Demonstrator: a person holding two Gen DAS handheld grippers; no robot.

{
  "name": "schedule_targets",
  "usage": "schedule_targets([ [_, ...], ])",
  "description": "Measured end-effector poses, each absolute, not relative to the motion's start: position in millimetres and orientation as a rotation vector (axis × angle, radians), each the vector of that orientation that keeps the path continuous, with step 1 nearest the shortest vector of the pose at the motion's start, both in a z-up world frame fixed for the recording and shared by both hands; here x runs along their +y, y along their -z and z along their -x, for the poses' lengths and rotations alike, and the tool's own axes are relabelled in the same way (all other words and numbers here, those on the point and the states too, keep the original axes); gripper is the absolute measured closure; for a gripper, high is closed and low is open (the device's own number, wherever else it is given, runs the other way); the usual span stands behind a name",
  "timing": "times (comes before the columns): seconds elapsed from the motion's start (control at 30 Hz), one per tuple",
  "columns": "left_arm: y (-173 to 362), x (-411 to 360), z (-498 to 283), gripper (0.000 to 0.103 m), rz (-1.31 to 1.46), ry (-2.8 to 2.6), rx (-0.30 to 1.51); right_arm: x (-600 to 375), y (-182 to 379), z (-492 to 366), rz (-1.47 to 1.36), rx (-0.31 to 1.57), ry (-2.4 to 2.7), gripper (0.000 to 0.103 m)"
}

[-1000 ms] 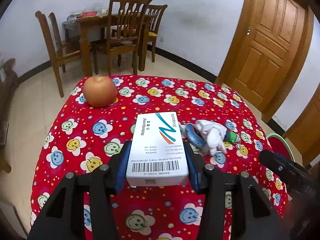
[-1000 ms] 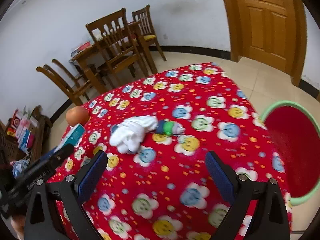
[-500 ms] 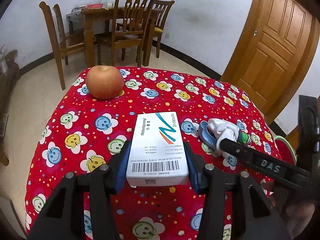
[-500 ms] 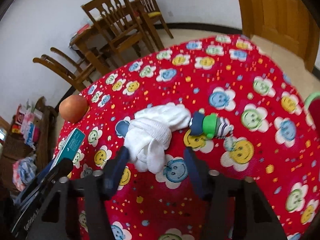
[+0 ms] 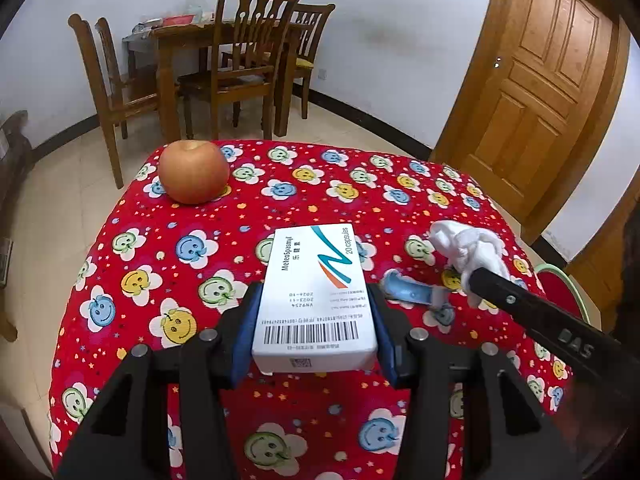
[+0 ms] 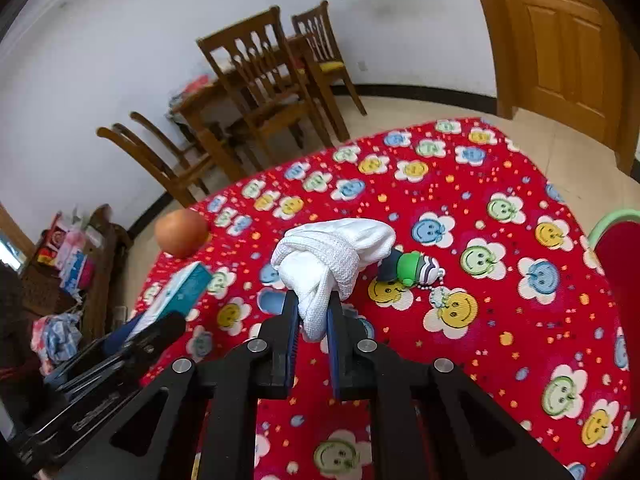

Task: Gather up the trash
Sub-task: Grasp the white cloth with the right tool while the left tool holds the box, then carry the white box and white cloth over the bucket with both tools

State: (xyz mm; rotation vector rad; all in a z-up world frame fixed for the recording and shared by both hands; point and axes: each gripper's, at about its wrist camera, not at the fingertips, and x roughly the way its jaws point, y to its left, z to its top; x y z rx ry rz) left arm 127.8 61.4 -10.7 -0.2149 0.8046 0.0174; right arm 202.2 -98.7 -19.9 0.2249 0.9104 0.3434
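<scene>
- White crumpled cloth (image 6: 332,256): bunched, its lower end pinched between the right tool's pads, above the red table.
- White medicine box (image 5: 316,300): flat, barcode end nearest, clamped at 6 o'clock.

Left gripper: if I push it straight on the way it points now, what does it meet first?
Probably the red tablecloth just past the medicine box that the left gripper holds; the apple sits off to the left of that line.

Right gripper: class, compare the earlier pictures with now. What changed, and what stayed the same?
The right gripper came in on the white cloth; its jaws have just been closing and now pinch it. The left gripper holds the medicine box as before; apple and toy keychain stayed put.
</scene>
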Motion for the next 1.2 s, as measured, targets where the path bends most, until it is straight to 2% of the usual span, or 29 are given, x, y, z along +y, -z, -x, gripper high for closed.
schedule_targets([
  [0.5, -10, 24, -115, 0.053, 0.184, 0.047, 0.782, -155, -21, -150, -0.239, 0.811, -0.272, 0.090],
  [1.2, -27, -62, -108, 0.052, 0.097, 0.174, 0.771, -260, -28, -107, -0.331, 0.780, -0.076, 0.090],
])
